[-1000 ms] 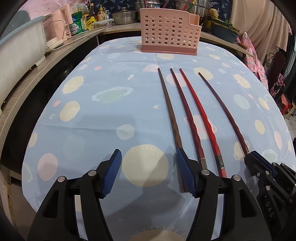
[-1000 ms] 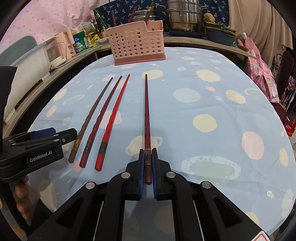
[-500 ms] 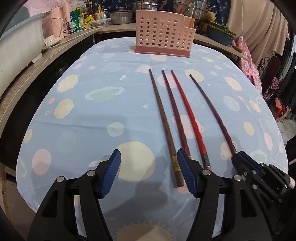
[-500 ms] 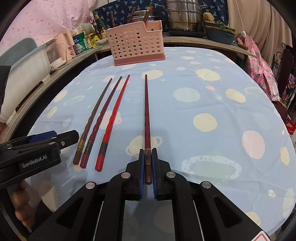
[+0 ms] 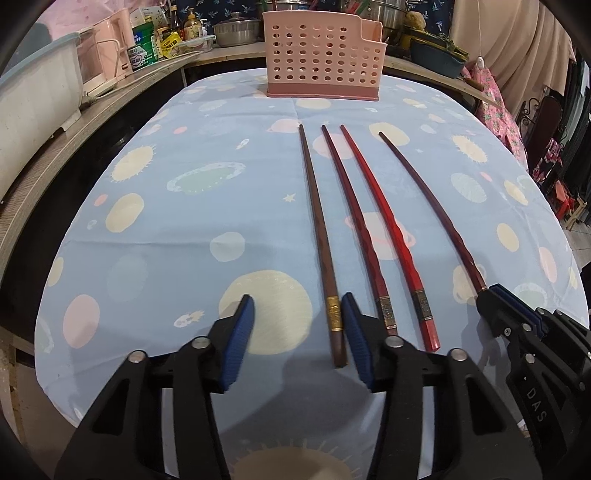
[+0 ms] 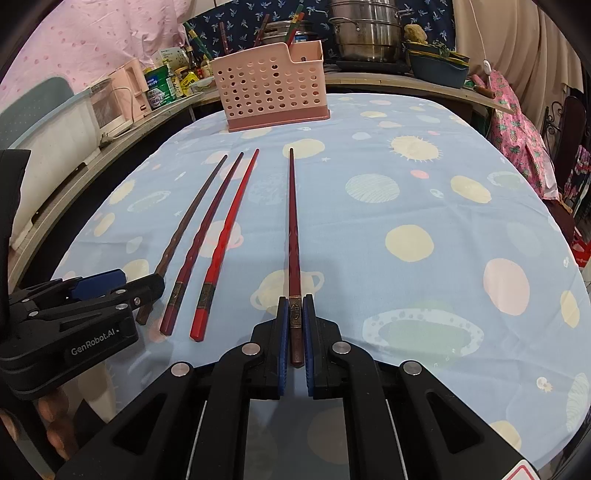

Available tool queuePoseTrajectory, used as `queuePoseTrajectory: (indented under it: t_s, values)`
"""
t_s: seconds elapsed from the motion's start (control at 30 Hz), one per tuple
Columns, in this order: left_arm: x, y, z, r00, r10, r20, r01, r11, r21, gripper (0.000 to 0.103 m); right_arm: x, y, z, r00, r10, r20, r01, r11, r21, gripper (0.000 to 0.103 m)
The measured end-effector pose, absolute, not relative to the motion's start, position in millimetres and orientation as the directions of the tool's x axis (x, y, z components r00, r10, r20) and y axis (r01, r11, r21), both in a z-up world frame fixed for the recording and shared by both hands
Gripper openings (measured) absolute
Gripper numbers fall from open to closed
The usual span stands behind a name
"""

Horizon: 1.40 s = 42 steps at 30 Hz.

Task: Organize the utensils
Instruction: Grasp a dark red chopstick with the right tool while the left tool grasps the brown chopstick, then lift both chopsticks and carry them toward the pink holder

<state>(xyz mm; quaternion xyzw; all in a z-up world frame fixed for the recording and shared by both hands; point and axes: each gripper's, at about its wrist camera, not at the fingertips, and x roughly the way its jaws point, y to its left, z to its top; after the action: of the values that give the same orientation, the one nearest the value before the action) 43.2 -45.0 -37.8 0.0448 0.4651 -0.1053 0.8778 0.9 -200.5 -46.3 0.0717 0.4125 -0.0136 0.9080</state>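
Several long chopsticks lie side by side on the blue tablecloth. My left gripper (image 5: 297,325) is open low over the cloth; the brown chopstick (image 5: 320,240) with a gold band lies between its fingers, close to the right pad. A dark red chopstick (image 5: 354,218) and a bright red chopstick (image 5: 384,225) lie to its right. My right gripper (image 6: 294,325) is shut on the thick end of the dark maroon chopstick (image 6: 293,221), which points toward the pink perforated utensil basket (image 6: 273,96). The basket also shows in the left wrist view (image 5: 323,61).
A counter runs along the left and back with a white tub (image 5: 33,99), bottles and cans (image 5: 144,51), pots (image 6: 364,35) and a blue basin (image 6: 437,68). The left gripper body (image 6: 70,325) sits at the table's near left edge.
My left gripper has moved right and narrowed, so the brown chopstick now lies between its fingers. The right gripper stays shut on the maroon chopstick, unmoved.
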Motion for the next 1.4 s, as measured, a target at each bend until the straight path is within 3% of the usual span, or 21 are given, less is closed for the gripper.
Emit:
queuePoseTrajectory:
  t_s: [0.2,0.33,0.87,1.4]
  values:
    - [46,-38,-37,0.536,-0.140,-0.832,0.231,0.973,-0.015,0.014,3,-200,-45,0.641,0.037,-0.767,0.082,0.990,0.116,0.007]
    - [48,-38,-37,0.521,-0.133,-0.843,0.245,0.969,-0.001,0.009,4,-201,-44,0.626,0.045,-0.779,0.080,0.989,0.122,0.007]
    - [61,-38,-31,0.438,-0.144,-0.887,0.256,0.966,-0.030,0.007,12,-210,-38,0.570,0.088,-0.817,0.074,0.985,0.158,0.007]
    - [77,-31,16,0.513,-0.170,-0.842,0.231,0.971,-0.056,0.007,24,-225,14,0.661,0.066,-0.747,0.086,0.983,0.163,0.007]
